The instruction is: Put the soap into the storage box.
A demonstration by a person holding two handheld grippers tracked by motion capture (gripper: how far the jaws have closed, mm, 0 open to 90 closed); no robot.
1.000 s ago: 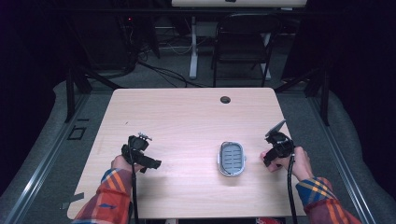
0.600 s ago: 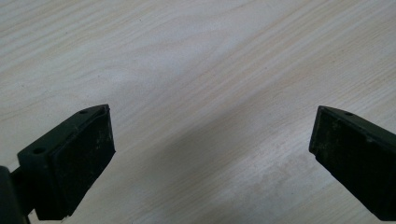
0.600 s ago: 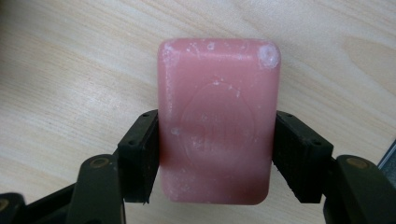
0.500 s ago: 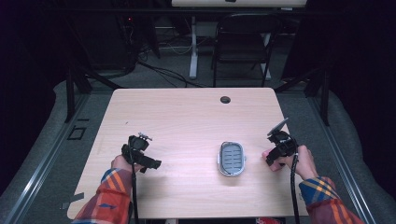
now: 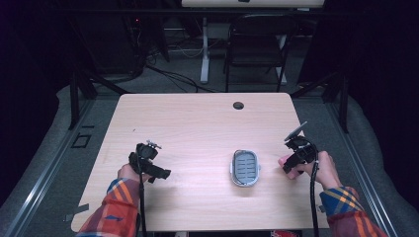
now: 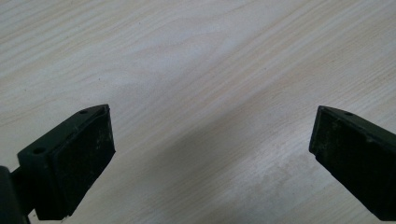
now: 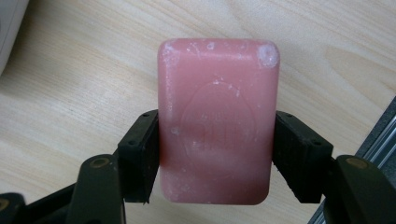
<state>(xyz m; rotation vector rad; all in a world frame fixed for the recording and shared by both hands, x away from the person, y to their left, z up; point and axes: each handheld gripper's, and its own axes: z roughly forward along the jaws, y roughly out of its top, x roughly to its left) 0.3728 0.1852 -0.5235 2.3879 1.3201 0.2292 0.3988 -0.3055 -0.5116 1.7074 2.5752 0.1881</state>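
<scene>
Soap bar (image 7: 217, 126): pink, rectangular, rounded corners, white scuffs, faint oval stamp.

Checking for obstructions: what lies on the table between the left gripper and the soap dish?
Bare wood: in the high view nothing lies between the left gripper and the soap dish.

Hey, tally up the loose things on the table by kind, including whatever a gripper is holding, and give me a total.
Pink soap bar: 1, clamped in the right gripper
Grey soap dish: 1, on the table
Total: 2
The left gripper holds nothing.
</scene>
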